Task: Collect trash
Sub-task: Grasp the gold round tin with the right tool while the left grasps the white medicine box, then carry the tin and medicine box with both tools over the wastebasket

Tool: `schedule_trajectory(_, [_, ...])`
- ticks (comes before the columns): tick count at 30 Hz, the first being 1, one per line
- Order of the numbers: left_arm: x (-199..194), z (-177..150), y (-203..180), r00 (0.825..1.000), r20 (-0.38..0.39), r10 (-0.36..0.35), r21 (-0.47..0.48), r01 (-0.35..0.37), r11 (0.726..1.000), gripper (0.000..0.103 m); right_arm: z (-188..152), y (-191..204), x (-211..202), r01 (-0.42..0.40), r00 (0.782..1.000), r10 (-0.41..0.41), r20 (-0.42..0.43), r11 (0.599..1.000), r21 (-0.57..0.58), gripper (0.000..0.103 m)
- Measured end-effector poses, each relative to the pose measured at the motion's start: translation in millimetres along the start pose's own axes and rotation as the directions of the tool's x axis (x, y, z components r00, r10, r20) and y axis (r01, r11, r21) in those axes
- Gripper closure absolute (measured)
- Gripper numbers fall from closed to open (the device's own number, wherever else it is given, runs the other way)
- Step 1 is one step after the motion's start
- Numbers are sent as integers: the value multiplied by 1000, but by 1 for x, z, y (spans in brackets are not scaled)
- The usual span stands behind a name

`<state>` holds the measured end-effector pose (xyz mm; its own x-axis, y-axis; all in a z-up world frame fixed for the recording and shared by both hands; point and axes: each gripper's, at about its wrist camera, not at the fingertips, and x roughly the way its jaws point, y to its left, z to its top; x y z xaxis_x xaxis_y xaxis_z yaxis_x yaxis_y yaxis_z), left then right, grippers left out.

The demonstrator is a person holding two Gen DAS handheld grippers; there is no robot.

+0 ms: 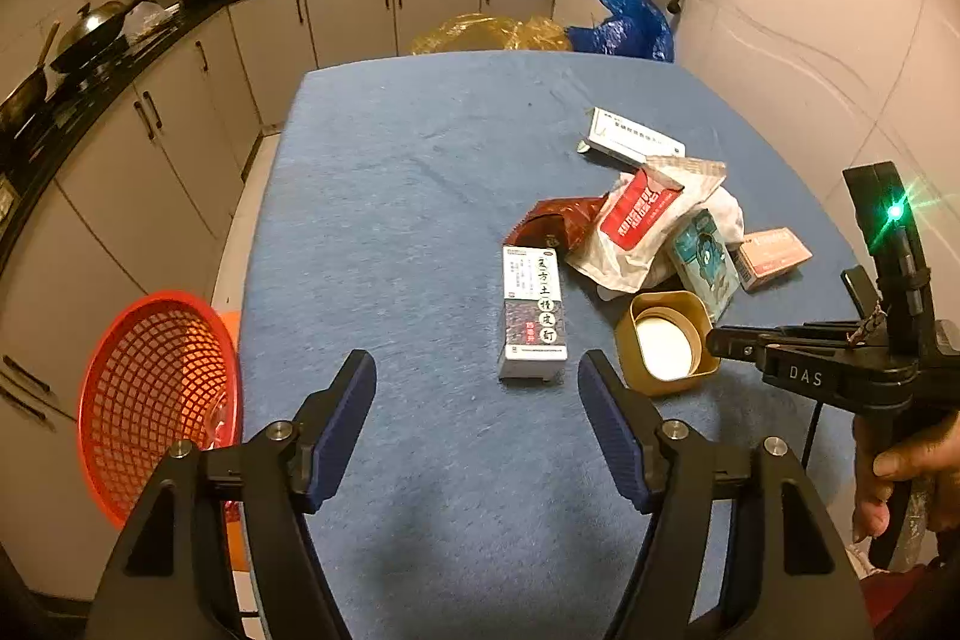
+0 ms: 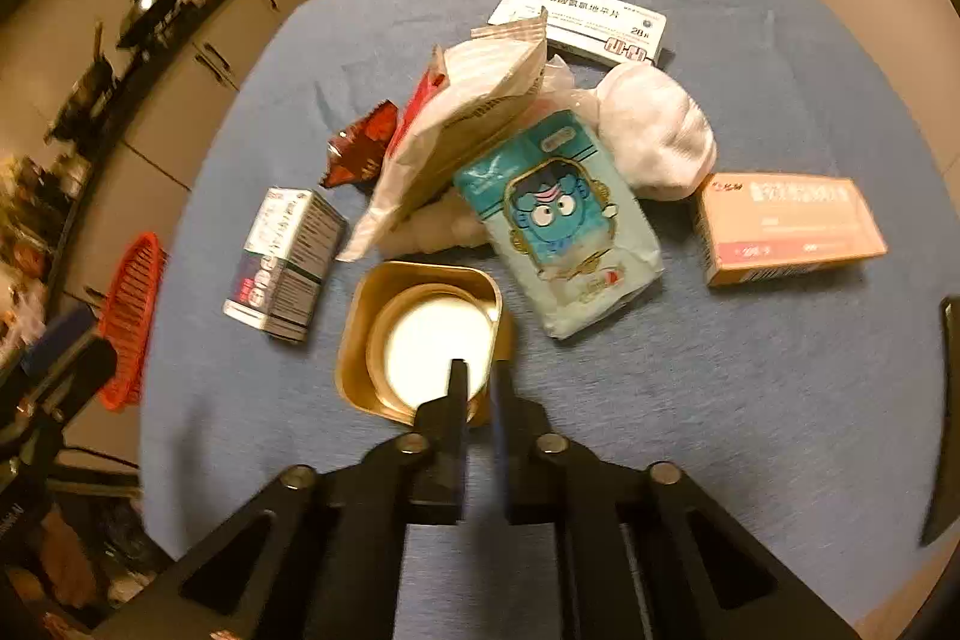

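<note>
Gripping the near rim of the square gold paper cup [image 2: 420, 340], your right gripper [image 2: 477, 382] is clamped on it beside the trash pile; lift it toward the red mesh basket [image 1: 156, 400]. Your left gripper [image 1: 477, 418] hangs apart, empty.

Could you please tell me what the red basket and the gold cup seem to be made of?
Red basket: likely moulded plastic, glossy, with an open lattice that light glows through. Gold cup: probably coated paper or thin plastic, with a satin metallic sheen and a thin rim; the pictures leave it open.
</note>
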<state>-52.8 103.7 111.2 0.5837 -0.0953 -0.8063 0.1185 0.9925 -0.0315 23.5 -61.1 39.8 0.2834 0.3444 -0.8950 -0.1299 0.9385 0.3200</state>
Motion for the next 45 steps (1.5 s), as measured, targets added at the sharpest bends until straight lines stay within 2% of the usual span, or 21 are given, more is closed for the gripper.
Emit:
schedule_trajectory(3, [12, 4, -7, 1000, -14, 2, 17, -2, 1000, 28, 0, -2, -7, 12, 1000, -12, 17, 1000, -28, 101])
schedule_trajectory(9, [49, 12, -22, 998, -61, 9, 42, -6, 999, 27, -5, -16, -28, 18, 999, -16, 45, 999, -36, 101])
schedule_trajectory(18, [100, 17, -31, 991, -107, 78, 55, -73, 996, 29, -17, -46, -38, 5, 1000, -5, 25, 1000, 6, 101])
schedule_trajectory(21, [109, 18, -33, 989, -118, 86, 59, -79, 995, 42, -20, -50, -37, 3, 1000, -4, 13, 1000, 10, 101])
schedule_trajectory(25, [122, 15, -34, 985, -154, 77, 55, -69, 996, 70, -21, -50, -34, 2, 1000, -2, -1, 1000, 4, 97])
schedule_trajectory(29, [119, 8, -34, 987, -146, 66, 47, -59, 997, 70, -20, -46, -32, 9, 1000, -9, 0, 1000, -18, 88])
schedule_trajectory(39, [83, -3, -31, 995, -95, 31, 11, -30, 999, 70, -18, -37, -18, 72, 997, -73, -29, 996, -53, 87])
schedule_trajectory(40, [80, -3, -31, 995, -91, 29, 10, -29, 1000, 70, -19, -37, -15, 74, 996, -76, -40, 996, -55, 87])
schedule_trajectory(42, [73, -4, -31, 997, -80, 23, 4, -23, 1000, 70, -21, -38, -13, 82, 995, -84, -45, 995, -52, 97])
schedule_trajectory(45, [62, -5, -31, 998, -63, 17, 6, -16, 1000, 70, -24, -36, -17, 79, 996, -81, -34, 996, -52, 99])
